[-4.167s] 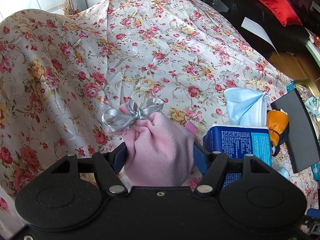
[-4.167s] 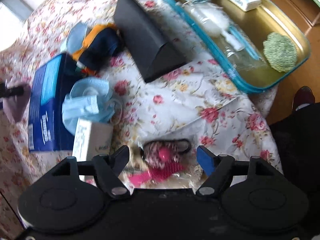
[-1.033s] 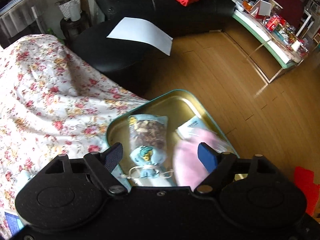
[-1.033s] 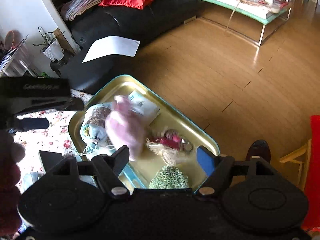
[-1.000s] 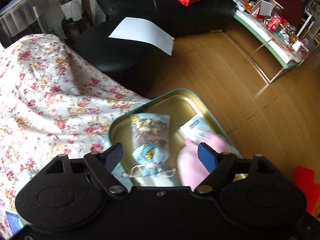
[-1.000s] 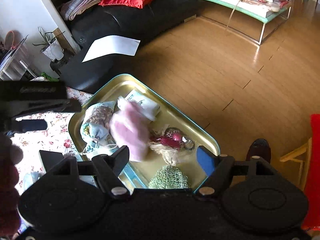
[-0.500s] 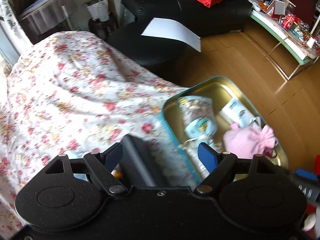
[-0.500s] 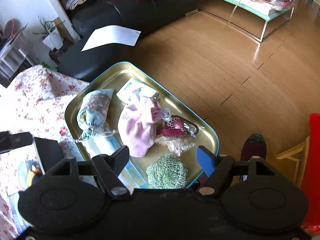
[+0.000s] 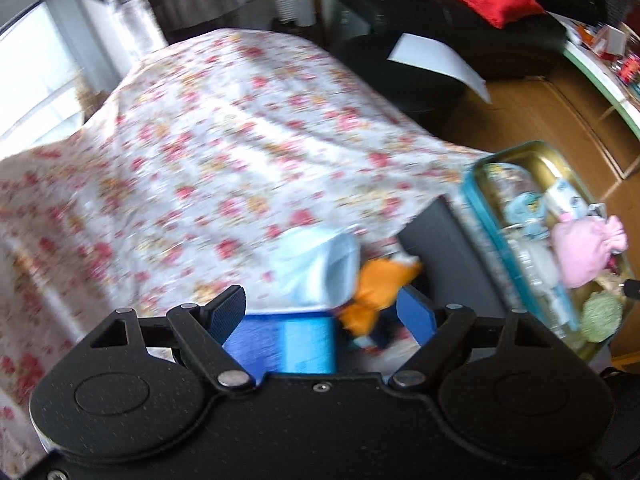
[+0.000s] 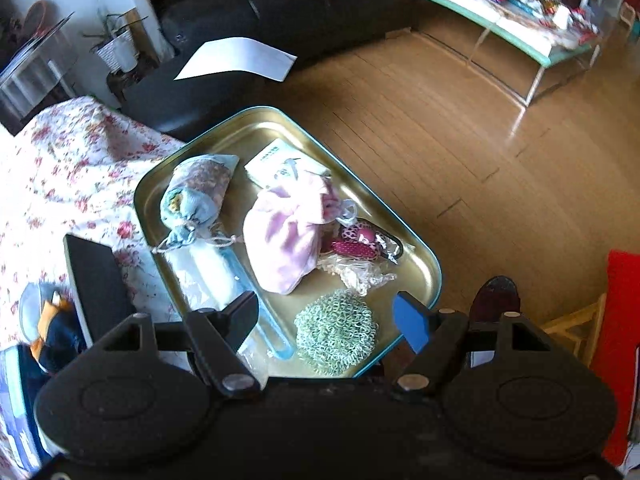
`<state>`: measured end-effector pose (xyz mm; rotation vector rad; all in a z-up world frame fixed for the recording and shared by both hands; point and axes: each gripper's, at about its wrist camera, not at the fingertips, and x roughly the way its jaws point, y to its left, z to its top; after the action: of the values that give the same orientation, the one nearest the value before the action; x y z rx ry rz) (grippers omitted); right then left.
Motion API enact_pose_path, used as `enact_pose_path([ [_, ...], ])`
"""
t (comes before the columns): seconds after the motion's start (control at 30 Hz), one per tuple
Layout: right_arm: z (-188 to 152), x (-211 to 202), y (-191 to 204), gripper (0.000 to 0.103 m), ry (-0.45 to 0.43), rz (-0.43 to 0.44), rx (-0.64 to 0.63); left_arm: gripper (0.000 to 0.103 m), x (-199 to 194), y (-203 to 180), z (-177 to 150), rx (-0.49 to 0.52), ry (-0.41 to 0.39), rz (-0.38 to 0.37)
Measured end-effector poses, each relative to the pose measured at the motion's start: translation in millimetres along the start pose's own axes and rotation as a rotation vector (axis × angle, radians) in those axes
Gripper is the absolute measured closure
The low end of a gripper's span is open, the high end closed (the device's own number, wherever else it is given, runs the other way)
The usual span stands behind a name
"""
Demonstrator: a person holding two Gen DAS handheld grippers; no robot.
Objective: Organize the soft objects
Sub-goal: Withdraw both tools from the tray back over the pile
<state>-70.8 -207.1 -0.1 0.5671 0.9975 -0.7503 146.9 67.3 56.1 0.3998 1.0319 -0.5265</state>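
A pink drawstring pouch point(image 10: 288, 232) lies in the gold tray with a teal rim point(image 10: 400, 216), beside a blue patterned pouch point(image 10: 196, 196), a green knitted ball point(image 10: 336, 332), a pink hair clip point(image 10: 360, 240) and a white packet point(image 10: 276, 160). The tray point(image 9: 516, 152) and the pink pouch point(image 9: 580, 248) also show at the right of the left wrist view. My right gripper point(image 10: 326, 318) is open and empty above the tray's near end. My left gripper point(image 9: 322, 312) is open and empty above a light blue face mask point(image 9: 316, 264), an orange and navy soft item point(image 9: 376, 288) and a blue box point(image 9: 288, 340).
A black triangular case point(image 9: 452, 256) lies between the mask and the tray. The floral cloth point(image 9: 224, 152) covers the table. Beyond the tray's edge is wooden floor point(image 10: 460, 120), a black sofa point(image 10: 280, 4) with a red cushion, and a glass table point(image 10: 508, 20).
The left gripper, which held the pink pouch, has let it go into the tray and swung left, back over the mask and blue box. The right gripper has drawn slightly back over the tray.
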Motion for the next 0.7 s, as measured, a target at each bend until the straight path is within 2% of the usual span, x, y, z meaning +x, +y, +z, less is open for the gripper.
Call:
enact_pose_path([
  [0.23, -13.8, -13.2, 24.5, 0.027, -0.042, 0.038, -0.096, 0.023, 9.9, 54.9, -30.1, -0.058, 0.015, 0.031],
  [0.37, -27.1, -24.7, 39.1, 0.027, -0.065, 0.087, -0.124, 0.023, 18.2, 72.9, -46.3, -0.057, 0.02, 0.04],
  [0.6, -59.7, -50.6, 75.7, 0.023, -0.125, 0.197, -0.171, 0.023, 28.3, 103.8, -63.9, -0.091, -0.016, 0.026],
  [0.7, -72.1, -58.7, 93.5, 0.016, -0.165, 0.226, -0.176, 0.023, 33.8, 115.5, -67.6, -0.124, -0.035, 0.03],
])
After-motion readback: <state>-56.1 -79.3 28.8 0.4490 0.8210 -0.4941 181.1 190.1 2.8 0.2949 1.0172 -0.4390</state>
